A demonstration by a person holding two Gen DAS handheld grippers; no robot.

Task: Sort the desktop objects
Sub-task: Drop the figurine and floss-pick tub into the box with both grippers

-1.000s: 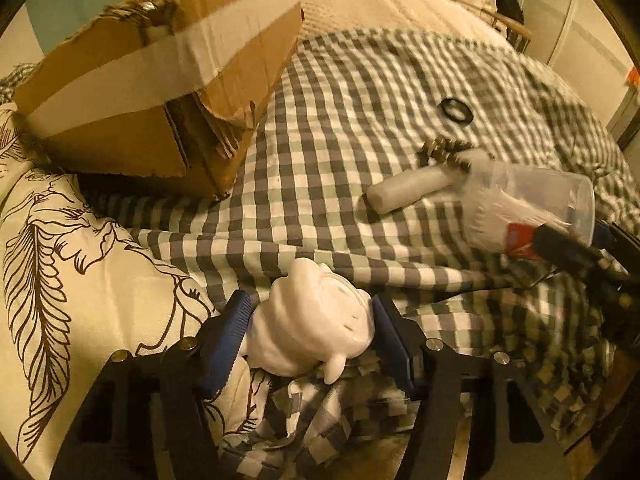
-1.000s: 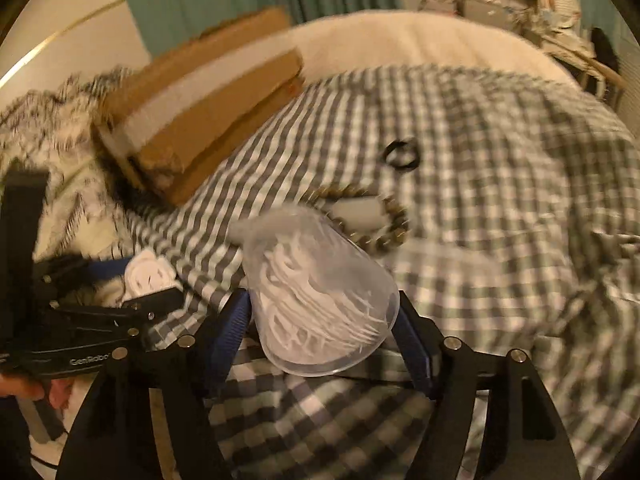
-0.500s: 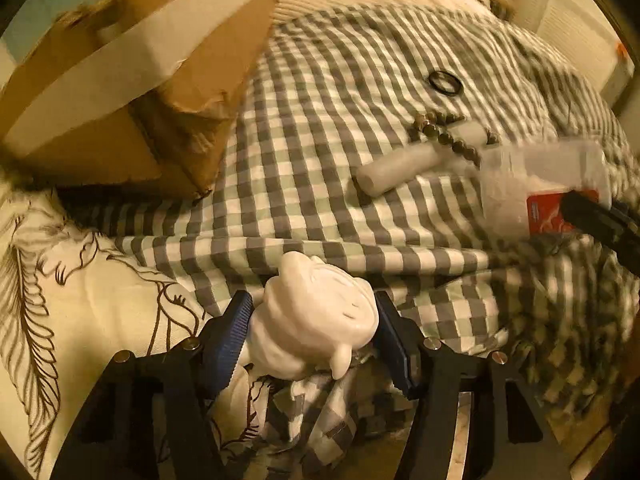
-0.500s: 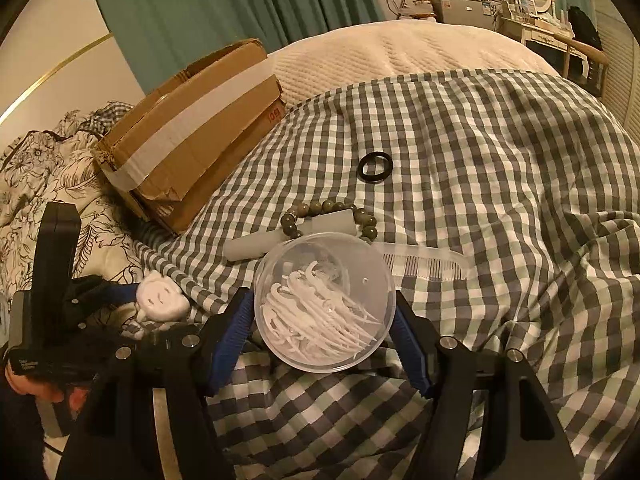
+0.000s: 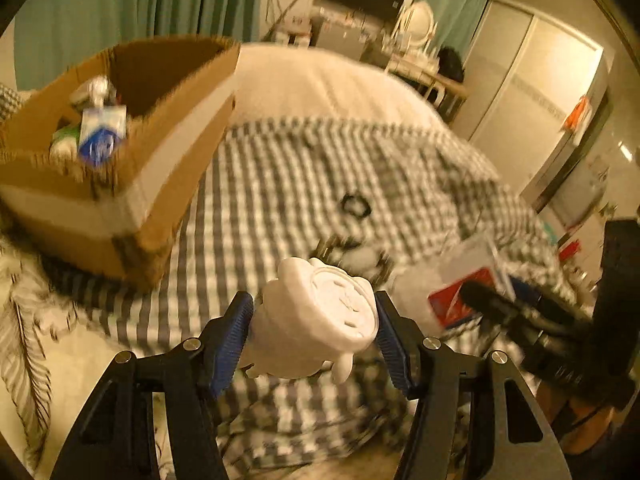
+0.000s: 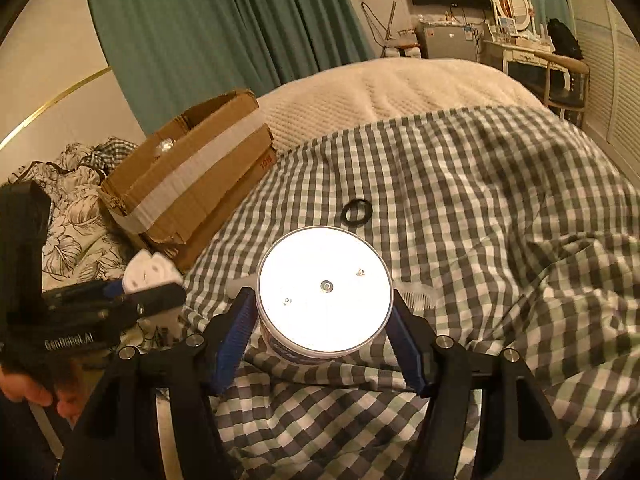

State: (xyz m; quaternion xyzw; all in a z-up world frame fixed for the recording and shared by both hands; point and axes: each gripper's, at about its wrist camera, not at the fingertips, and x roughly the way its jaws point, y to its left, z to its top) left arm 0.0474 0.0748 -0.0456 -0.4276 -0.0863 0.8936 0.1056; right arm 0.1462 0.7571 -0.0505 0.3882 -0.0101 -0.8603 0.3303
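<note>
My left gripper (image 5: 314,322) is shut on a white figurine-like toy (image 5: 316,316) and holds it above the checked bedspread, right of the open cardboard box (image 5: 132,148); the toy also shows in the right wrist view (image 6: 150,274). My right gripper (image 6: 322,322) is shut on a clear round tub of floss picks (image 6: 324,290), its flat end facing the camera; the tub shows blurred in the left wrist view (image 5: 460,280). A black ring (image 6: 357,211) lies on the spread beyond the tub. A bead bracelet (image 5: 352,252) and a white stick are mostly hidden.
The box (image 6: 188,176) holds a blue-and-white carton (image 5: 102,132) and other items. A clear comb (image 6: 416,300) peeks out right of the tub. A floral quilt (image 6: 76,220) lies left. A cream blanket (image 6: 392,88) covers the far bed. A dresser stands at the back right.
Both grippers rose and tilted up with their loads. The left one now looks into the open box. The tub turned so its flat end faces the right camera.
</note>
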